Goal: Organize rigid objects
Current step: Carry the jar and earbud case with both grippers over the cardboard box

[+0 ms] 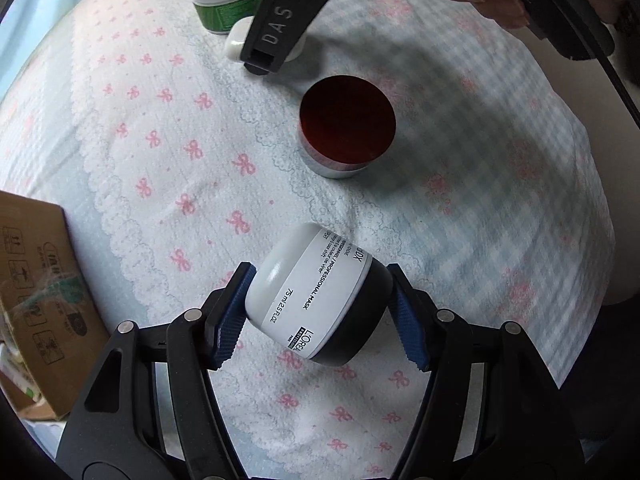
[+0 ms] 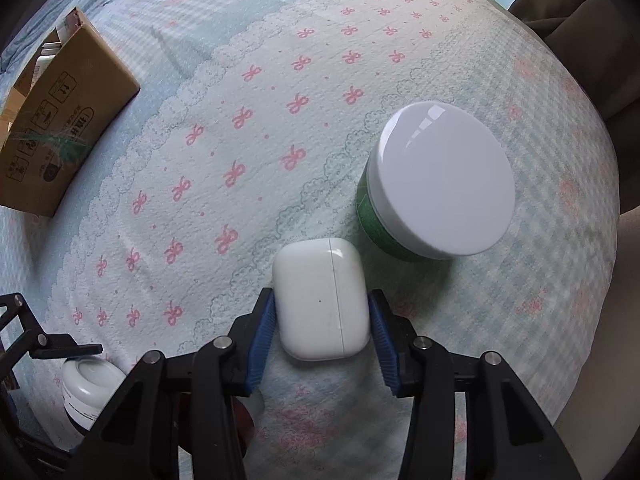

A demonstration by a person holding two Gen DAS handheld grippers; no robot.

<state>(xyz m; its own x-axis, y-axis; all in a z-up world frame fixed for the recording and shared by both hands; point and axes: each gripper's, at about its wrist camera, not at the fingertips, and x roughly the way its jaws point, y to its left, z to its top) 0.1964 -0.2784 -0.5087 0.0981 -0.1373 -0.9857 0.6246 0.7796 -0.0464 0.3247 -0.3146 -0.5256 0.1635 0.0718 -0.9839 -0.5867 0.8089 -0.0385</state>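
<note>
White-and-black round plastic mask jar (image 1: 316, 296), tilted, clamped by left gripper (image 1: 320, 312). Right gripper (image 2: 322, 332) pads touch white glossy earbud case (image 2: 322, 300) both sides, w/ green white-lidded jar (image 2: 436, 184) just beside.

Three jars in all, white one (image 1: 316, 300), red-lidded one (image 1: 347, 128), green one (image 2: 436, 184), one earbud case (image 2: 322, 300), one cardboard box (image 2: 60, 120), two grippers

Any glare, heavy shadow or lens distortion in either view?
Left wrist: fisheye bends the bow-print bedspread; shadow falls around the round red-lidded jar. Right wrist: window glare on the green jar's glossy white lid; the white earbud case is sharp.
</note>
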